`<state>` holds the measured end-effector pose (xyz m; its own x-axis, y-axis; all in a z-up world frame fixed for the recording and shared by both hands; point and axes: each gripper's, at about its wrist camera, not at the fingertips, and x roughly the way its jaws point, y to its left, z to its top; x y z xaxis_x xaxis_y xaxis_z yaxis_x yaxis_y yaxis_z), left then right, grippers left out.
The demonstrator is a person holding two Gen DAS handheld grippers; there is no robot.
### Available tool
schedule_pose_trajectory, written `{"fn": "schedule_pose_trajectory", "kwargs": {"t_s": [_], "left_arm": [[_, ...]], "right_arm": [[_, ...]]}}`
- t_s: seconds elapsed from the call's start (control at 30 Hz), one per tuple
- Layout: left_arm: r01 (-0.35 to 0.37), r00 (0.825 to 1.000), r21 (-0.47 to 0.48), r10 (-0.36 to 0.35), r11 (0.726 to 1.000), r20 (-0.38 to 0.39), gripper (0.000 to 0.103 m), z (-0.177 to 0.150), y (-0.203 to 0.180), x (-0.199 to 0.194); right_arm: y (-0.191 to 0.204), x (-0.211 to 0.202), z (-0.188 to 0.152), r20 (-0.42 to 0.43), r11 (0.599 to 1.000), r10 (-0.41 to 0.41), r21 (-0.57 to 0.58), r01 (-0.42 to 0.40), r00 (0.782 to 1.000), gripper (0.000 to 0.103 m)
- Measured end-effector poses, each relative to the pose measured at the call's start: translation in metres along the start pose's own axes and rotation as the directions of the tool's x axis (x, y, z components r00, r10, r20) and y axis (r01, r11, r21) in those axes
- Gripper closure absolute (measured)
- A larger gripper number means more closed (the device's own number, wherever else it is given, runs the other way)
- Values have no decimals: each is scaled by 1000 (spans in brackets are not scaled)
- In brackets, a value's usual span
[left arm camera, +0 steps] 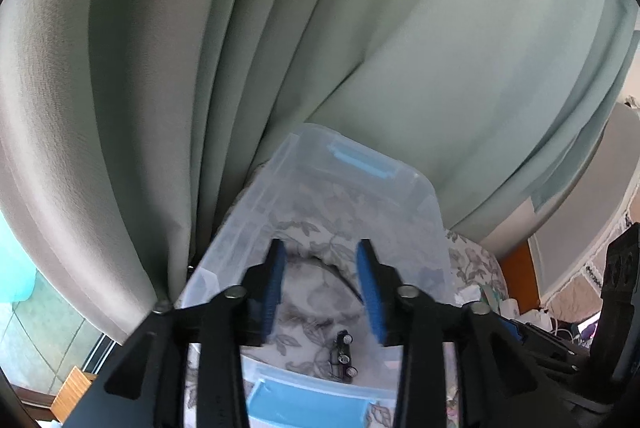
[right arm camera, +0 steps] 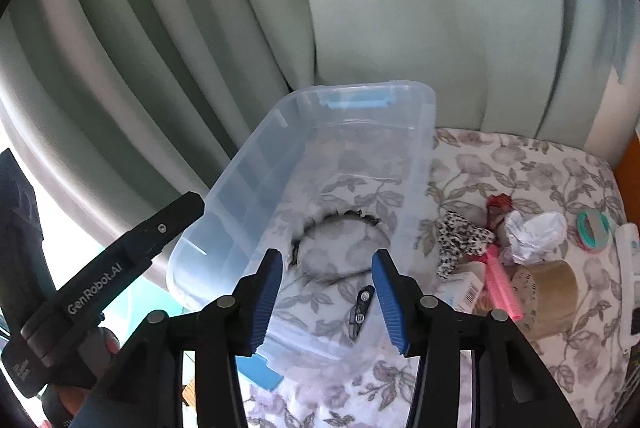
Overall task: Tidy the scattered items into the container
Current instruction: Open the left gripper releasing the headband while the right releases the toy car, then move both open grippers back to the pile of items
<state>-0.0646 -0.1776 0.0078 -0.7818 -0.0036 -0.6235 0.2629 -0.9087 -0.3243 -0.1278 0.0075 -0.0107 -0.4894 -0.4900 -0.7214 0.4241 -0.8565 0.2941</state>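
Both the left hand-held gripper (left arm camera: 320, 292) and the right hand-held gripper (right arm camera: 326, 298) hang open and empty over the bin (right arm camera: 236, 184); headband (right arm camera: 336, 224) is in, so lift straight clear.

Floral cloth (right arm camera: 520, 164) bears a clear bin (right arm camera: 256, 164) — tape roll (right arm camera: 556, 292), comb (right arm camera: 502, 284) beside.
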Motion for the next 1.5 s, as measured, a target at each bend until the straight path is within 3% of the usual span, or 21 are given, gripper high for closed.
{"fn": "schedule_pose_trajectory", "kwargs": {"t_s": [0.23, 0.53, 0.83, 1.03, 1.17, 1.33, 1.5], "left_arm": [[27, 1000, 56, -27, 998, -12, 44, -8, -36, 3], [64, 998, 177, -64, 982, -9, 41, -32, -94, -22], [123, 989, 302, -89, 945, -122, 41, -74, -163, -12], [196, 954, 340, -99, 920, -283, 41, -130, -193, 21], [213, 914, 296, -84, 931, -396, 41, -165, -200, 48], [192, 890, 274, -50, 942, -454, 41, -184, -210, 77], [170, 857, 183, -54, 968, -512, 42, -189, -208, 108]], "right_arm": [[-29, -30, -16, 47, 998, -14, 68, 11, 999, 49], [-104, -93, -40, 161, 975, -83, 219, 46, 984, 44], [-178, -140, -82, 184, 916, -159, 394, 75, 970, 44], [-211, -143, -114, 157, 879, -172, 469, 79, 973, 44], [-231, -139, -134, 133, 852, -178, 516, 86, 975, 44], [-246, -130, -145, 100, 829, -179, 551, 96, 979, 44], [-253, -118, -152, 66, 823, -169, 558, 105, 983, 44]]}}
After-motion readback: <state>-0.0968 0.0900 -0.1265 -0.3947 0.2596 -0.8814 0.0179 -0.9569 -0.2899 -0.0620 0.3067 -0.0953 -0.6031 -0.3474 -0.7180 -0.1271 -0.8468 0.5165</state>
